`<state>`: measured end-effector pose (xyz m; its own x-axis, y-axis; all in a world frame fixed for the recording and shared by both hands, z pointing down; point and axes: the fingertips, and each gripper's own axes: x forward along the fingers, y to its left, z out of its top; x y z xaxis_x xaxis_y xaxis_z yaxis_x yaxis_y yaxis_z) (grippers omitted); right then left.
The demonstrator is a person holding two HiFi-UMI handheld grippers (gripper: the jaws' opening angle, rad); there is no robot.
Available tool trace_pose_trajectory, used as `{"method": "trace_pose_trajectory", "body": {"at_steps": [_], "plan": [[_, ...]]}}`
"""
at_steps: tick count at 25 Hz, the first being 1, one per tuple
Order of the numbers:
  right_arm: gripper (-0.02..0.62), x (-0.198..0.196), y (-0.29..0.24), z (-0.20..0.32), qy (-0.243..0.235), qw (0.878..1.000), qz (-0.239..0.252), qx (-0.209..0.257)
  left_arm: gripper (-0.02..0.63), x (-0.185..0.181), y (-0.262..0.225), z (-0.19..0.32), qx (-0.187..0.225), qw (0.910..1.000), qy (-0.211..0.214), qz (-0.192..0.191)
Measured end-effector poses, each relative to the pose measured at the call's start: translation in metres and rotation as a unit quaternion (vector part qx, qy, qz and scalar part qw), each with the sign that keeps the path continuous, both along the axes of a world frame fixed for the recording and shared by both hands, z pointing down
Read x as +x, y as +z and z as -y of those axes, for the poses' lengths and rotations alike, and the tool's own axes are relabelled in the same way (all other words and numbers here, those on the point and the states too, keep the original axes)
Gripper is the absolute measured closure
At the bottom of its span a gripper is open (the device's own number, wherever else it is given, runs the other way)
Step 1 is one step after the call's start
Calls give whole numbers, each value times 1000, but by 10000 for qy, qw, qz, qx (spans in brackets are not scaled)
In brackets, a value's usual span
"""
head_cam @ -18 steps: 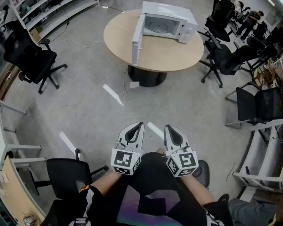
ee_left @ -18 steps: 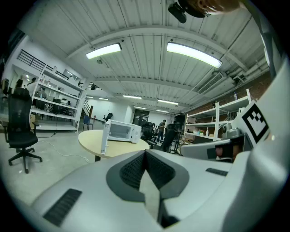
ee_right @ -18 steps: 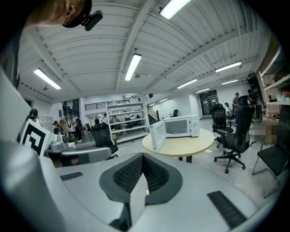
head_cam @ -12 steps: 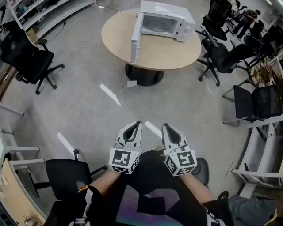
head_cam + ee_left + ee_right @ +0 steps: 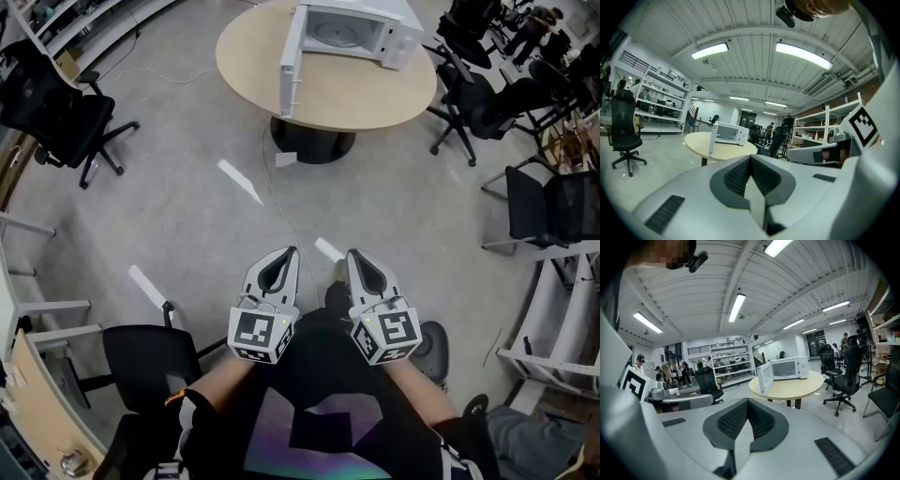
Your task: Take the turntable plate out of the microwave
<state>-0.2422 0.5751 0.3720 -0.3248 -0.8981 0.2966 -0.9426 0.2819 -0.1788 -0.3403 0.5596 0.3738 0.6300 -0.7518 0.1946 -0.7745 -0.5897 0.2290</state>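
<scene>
- Left claw (image 5: pixel 285 256) and right claw (image 5: pixel 357 256) are hanging pressed together, empty, nothing being reachable.
- Microwave (image 5: pixel 361 28) is sitting open on the desk (image 5: pixel 356 98), well apart, exposing its plate (image 5: pixel 335 34).

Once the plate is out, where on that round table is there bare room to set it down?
The table is bare in front of the microwave, from its open door to the near edge, and left of the door. The microwave fills the far right part; office chairs crowd the floor on that side.
</scene>
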Motion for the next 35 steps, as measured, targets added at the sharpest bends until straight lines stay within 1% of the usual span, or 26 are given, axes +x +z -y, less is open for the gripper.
{"method": "trace_pose_trajectory", "body": {"at_steps": [6, 10, 17, 22, 26, 29, 32, 35], "plan": [[578, 15, 6, 34, -149, 9998, 150, 21, 560, 14, 3, 28, 29, 9997, -146, 173], [578, 38, 8, 63, -219, 9995, 229, 30, 560, 38, 3, 57, 33, 9995, -201, 253], [578, 113, 0, 139, -328, 9987, 388, 58, 560, 112, -9, 131, 56, 9989, -360, 303], [578, 168, -6, 186, -441, 9976, 509, 137, 560, 170, -19, 172, 129, 9983, -457, 327], [578, 214, -8, 211, -445, 9972, 572, 203, 560, 213, -20, 196, 94, 9981, -490, 360], [578, 241, -10, 226, -486, 9967, 587, 285, 560, 239, -23, 211, 144, 9977, -517, 403], [578, 260, -10, 235, -549, 9961, 612, 331, 560, 259, -23, 220, 178, 9971, -587, 450], [578, 274, -10, 241, -564, 9958, 632, 348, 560, 270, -24, 224, 183, 9965, -643, 509]]}}
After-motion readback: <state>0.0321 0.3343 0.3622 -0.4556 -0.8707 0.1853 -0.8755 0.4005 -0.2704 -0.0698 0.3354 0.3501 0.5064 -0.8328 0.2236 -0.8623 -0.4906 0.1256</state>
